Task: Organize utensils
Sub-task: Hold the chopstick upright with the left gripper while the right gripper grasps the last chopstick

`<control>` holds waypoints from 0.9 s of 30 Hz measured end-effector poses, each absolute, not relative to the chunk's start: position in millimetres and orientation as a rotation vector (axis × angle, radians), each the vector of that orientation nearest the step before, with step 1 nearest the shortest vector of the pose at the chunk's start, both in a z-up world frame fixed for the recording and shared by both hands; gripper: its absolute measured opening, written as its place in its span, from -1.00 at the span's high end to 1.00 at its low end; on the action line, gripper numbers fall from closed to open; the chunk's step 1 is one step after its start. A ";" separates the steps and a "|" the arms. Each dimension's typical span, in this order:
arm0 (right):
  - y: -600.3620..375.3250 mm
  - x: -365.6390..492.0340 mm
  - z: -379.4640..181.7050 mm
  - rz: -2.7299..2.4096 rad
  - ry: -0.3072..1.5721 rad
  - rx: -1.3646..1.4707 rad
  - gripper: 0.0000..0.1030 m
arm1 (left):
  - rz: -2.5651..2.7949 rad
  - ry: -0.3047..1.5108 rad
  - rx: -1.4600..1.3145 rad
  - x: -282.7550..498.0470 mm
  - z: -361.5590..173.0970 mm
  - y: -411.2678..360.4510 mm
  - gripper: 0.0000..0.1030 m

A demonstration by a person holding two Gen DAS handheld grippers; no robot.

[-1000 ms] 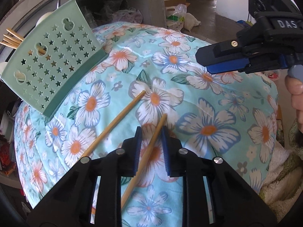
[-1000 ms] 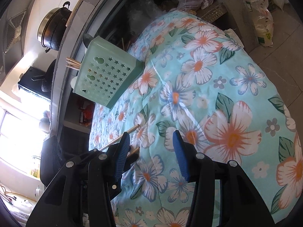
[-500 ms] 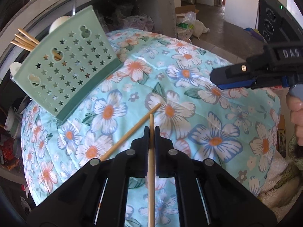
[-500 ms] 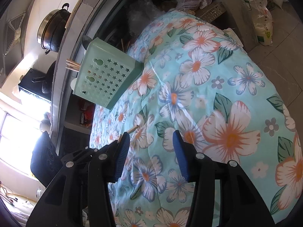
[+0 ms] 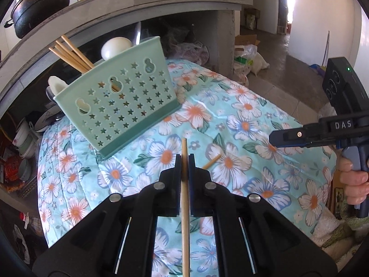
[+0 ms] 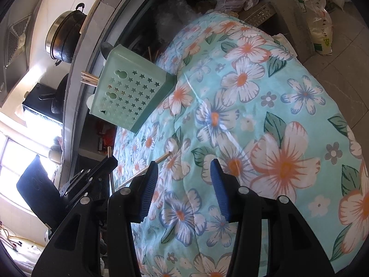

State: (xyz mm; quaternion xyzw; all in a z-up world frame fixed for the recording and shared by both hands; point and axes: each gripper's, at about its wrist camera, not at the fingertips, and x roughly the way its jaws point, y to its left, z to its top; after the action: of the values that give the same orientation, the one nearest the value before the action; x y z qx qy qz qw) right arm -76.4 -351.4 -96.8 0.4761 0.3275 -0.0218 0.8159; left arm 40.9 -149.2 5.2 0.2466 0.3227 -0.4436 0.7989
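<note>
Since a second ago the left gripper (image 5: 184,161) has closed its jaws on one chopstick (image 5: 184,198) and lifted it off the floral cloth (image 5: 253,120). Several chopsticks already stand in the green holder (image 5: 120,101); one second chopstick (image 5: 211,161) is left on the cloth. The right gripper (image 6: 182,184) waits half-open, empty.

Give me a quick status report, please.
Left claw shut on a chopstick. Right claw open, empty. Second chopstick on the floral cloth. Path to the green holder looks clear.
</note>
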 end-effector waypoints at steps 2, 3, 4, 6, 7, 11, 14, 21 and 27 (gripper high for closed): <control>-350.8 -76.0 -96.5 -0.045 0.699 1.015 0.09 | -0.944 0.690 0.519 43.0 7.5 -146.6 0.92; -350.2 -75.7 -96.2 -0.044 0.699 1.014 0.09 | -0.940 0.689 0.512 44.3 8.2 -145.7 0.92; -348.5 -75.1 -95.9 -0.044 0.699 1.013 0.09 | -0.935 0.687 0.504 45.6 9.3 -144.4 0.92; -348.1 -74.7 -95.8 -0.043 0.699 1.014 0.09 | -0.931 0.688 0.492 47.7 9.7 -142.8 0.92; -347.9 -74.7 -95.7 -0.044 0.699 1.013 0.09 | -0.928 0.686 0.489 48.4 10.2 -142.2 0.92; -348.0 -74.7 -95.6 -0.044 0.699 1.014 0.09 | -0.919 0.676 0.476 50.7 13.7 -139.3 0.92; -347.2 -74.5 -95.3 -0.042 0.699 1.014 0.09 | -0.911 0.669 0.465 52.8 16.7 -137.7 0.92; -347.0 -74.4 -95.2 -0.043 0.699 1.014 0.09 | -0.902 0.666 0.459 54.6 17.8 -135.8 0.92; -346.5 -74.5 -95.0 -0.042 0.699 1.015 0.09 | -0.902 0.666 0.458 54.4 17.5 -135.7 0.92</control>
State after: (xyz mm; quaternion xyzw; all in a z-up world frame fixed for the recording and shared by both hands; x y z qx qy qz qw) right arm -74.5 -346.5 -95.0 0.4760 0.3280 -0.0197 0.8157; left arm 54.4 -135.7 17.5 0.2155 0.3129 -0.4238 0.8222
